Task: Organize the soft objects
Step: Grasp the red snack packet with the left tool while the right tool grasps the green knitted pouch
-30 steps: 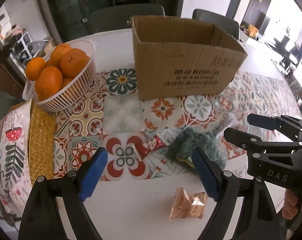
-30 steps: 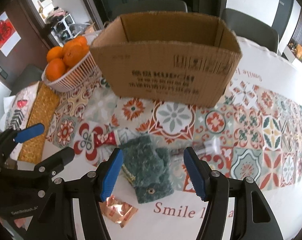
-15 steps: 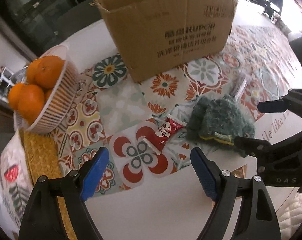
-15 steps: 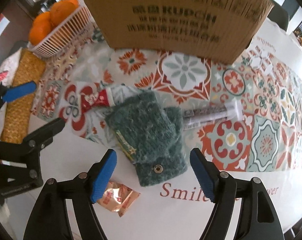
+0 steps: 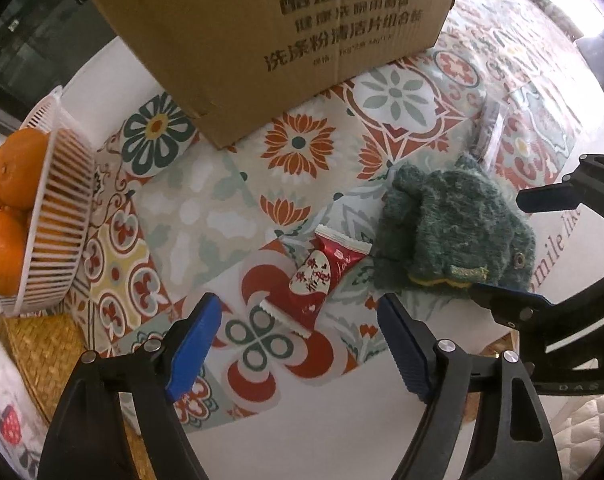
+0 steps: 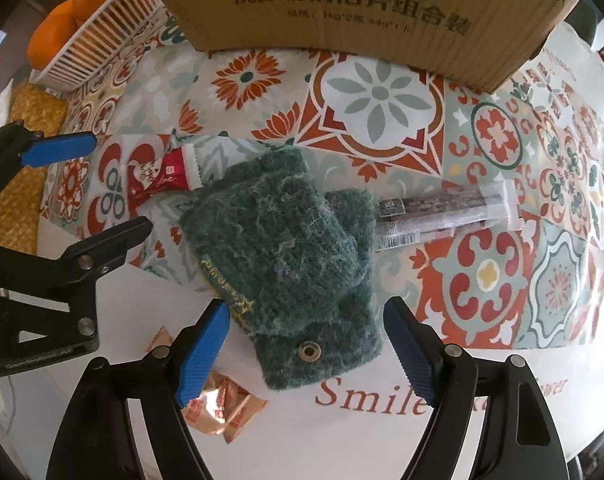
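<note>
A fuzzy dark green knit glove with a metal snap lies on the patterned tablecloth; it also shows in the left wrist view. My right gripper is open, its blue fingers on either side of the glove's near cuff end, low over the table. A red snack packet lies just left of the glove. My left gripper is open, close above the near end of that packet. The open cardboard box stands behind.
A white basket of oranges is at the left, with a woven mat below it. A long clear-wrapped stick packet lies right of the glove. A copper-coloured sachet lies under my right gripper's left finger.
Both grippers have moved forward and down toward the table. The glove now sits between my right fingers, and the red packet lies just ahead of my left fingers. Both stay open.
</note>
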